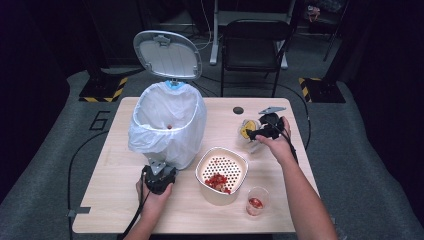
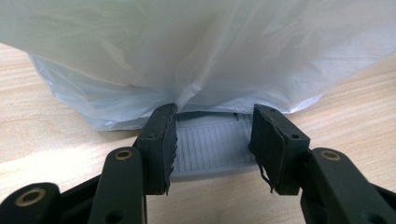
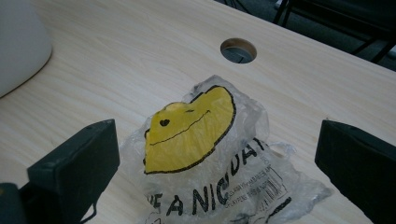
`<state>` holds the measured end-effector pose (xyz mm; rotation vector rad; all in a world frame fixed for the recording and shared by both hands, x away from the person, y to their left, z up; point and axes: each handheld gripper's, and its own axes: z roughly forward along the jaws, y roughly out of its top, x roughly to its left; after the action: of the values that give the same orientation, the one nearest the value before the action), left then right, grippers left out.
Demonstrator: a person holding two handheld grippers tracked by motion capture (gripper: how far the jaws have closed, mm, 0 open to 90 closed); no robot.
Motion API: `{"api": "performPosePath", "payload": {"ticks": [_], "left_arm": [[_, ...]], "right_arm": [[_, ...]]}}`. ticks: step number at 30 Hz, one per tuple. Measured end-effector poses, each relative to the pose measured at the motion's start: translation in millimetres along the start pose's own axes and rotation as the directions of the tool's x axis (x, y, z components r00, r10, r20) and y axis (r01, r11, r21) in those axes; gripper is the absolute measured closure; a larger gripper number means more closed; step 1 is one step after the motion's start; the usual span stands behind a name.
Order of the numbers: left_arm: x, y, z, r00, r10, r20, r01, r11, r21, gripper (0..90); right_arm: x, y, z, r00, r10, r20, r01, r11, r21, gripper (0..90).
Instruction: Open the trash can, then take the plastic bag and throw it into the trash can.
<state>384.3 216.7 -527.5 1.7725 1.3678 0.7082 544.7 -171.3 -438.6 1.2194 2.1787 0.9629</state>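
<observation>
A pedal bin (image 1: 167, 125) lined with a white bag (image 2: 187, 51) stands at the table's left, its lid (image 1: 167, 54) raised. My left gripper (image 1: 159, 172) sits at the bin's foot. In the left gripper view its jaws (image 2: 212, 135) are shut on the sides of the grey ribbed pedal (image 2: 210, 149). At the right of the table lies a crumpled clear plastic bag with a yellow smiley face (image 3: 196, 135) (image 1: 247, 131). My right gripper (image 1: 255, 132) hovers just over it, open (image 3: 219, 154), one jaw on each side and neither touching it.
A cream strainer bowl (image 1: 205, 162) with red scraps stands at centre front. A clear cup (image 1: 256, 201) with red bits is near the front edge. A cable hole (image 3: 238, 50) lies beyond the smiley bag. A black chair (image 1: 255, 35) stands behind the table.
</observation>
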Motion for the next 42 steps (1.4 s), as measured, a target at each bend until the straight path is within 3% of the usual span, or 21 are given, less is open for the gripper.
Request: {"api": "performPosePath", "payload": {"ticks": [6,9,15,16,17,18,19,23,32,42], "left_arm": [[0.3,0.0,-0.2,1.0,0.003,-0.001,-0.003,1.0,0.003,50.4],[0.1,0.0,-0.1,1.0,0.001,0.0,-0.001,1.0,0.001,50.4],[0.3,0.0,-0.2,1.0,0.004,-0.001,-0.004,1.0,0.003,50.4],[0.3,0.0,-0.2,1.0,0.004,-0.001,-0.004,1.0,0.003,50.4],[0.2,0.0,-0.1,1.0,0.003,-0.001,-0.003,1.0,0.002,50.4],[0.4,0.2,-0.6,1.0,0.002,0.004,-0.002,1.0,0.008,50.4],[0.4,0.3,-0.7,1.0,0.003,0.004,-0.003,0.9999,0.01,50.4],[0.0,0.0,-0.1,1.0,0.0,0.0,0.0,1.0,0.001,50.3],[-0.5,-0.1,0.1,1.0,-0.007,0.005,0.007,1.0,0.0,50.4],[0.5,0.1,-0.4,1.0,0.006,-0.001,-0.006,1.0,0.005,50.5]], "right_arm": [[3.3,-5.4,15.3,0.9994,-0.026,0.025,0.025,0.9987,0.045,0.4],[2.2,-9.4,24.0,0.9986,-0.035,0.041,0.032,0.9972,0.068,5.7],[-0.4,-19.6,27.4,0.998,-0.01,0.062,0.006,0.9978,0.066,32.5],[-0.4,-19.6,27.4,0.998,-0.01,0.062,0.006,0.9978,0.066,32.5],[-1.4,-20.8,27.3,0.9975,-0.003,0.071,-0.002,0.9975,0.071,40.4],[-4.9,-23.1,25.3,0.9984,0.018,0.055,-0.021,0.9975,0.067,53.5],[-5.8,-23.7,23.7,0.9983,0.029,0.049,-0.033,0.9972,0.068,59.5],[-8.9,-23.7,17.7,0.999,0.039,0.02,-0.04,0.9971,0.064,71.2],[-5.3,-13.1,-4.8,0.9988,0.046,-0.018,-0.045,0.9974,0.056,82.2],[-0.7,4.4,-37.7,0.9977,0.026,-0.062,-0.024,0.9992,0.032,84.9]]}}
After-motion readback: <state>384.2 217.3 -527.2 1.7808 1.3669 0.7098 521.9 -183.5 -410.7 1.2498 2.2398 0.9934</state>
